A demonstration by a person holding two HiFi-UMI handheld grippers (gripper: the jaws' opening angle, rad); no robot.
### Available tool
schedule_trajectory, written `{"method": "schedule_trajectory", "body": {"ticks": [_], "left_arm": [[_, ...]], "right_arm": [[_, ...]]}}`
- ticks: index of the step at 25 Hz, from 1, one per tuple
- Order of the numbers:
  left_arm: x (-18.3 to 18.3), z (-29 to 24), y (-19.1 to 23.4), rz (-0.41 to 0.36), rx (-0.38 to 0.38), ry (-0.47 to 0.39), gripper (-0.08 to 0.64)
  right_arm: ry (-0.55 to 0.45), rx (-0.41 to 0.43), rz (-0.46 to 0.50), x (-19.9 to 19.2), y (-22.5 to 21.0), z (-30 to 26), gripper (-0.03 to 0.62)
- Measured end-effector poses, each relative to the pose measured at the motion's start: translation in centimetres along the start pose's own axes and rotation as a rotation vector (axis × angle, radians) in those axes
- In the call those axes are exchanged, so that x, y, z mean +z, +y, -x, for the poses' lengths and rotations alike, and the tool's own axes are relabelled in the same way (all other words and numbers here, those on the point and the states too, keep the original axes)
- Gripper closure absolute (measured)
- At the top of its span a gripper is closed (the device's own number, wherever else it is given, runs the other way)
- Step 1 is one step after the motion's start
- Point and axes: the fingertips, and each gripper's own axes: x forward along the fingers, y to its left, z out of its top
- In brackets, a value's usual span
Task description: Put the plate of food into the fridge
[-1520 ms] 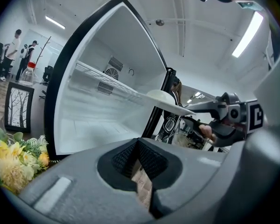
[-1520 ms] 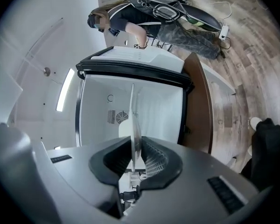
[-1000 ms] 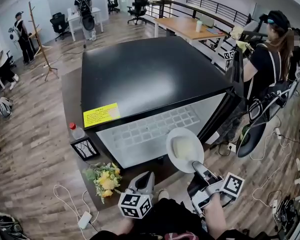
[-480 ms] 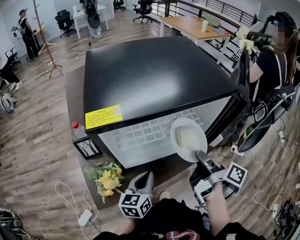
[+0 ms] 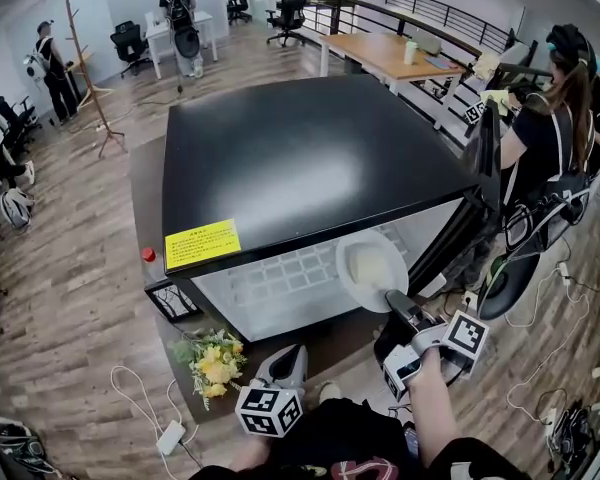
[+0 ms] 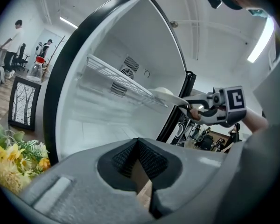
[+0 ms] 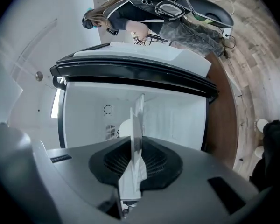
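R gripper (image 5: 395, 304) pinches the near rim of the plate (image 5: 345, 280). The plate w/ its pale food (image 5: 369, 265) hangs at the open mouth of the fridge (image 5: 300, 158), not yet inside, while L gripper (image 5: 288, 356) sits low in front, jaws pressed together on nothing. To do this well, keep the plate level so the food doesn't slide, go in just above the wire shelf (image 6: 119, 77), stay clear of the door frame on the R, and set it flat on the wires before letting go. Plate looks abt level w/ the shelf's front edge, but can't tell if it touches.
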Motion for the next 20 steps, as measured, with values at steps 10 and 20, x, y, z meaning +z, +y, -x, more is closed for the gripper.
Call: {"method": "schedule_trajectory", "body": {"ticks": [10,20], "left_arm": [[0.5,-1.4,-0.2,-0.009,-0.018,0.016,0.554],[1.0,-2.2,0.2,-0.016,-0.024,0.026,0.554]], "right_arm": [[-0.021,-0.01,-0.004,1.2,0.7,-2.5,0.523],[-0.027,-0.012,-0.018,1.1,1.6,-4.5,0.518]]}}
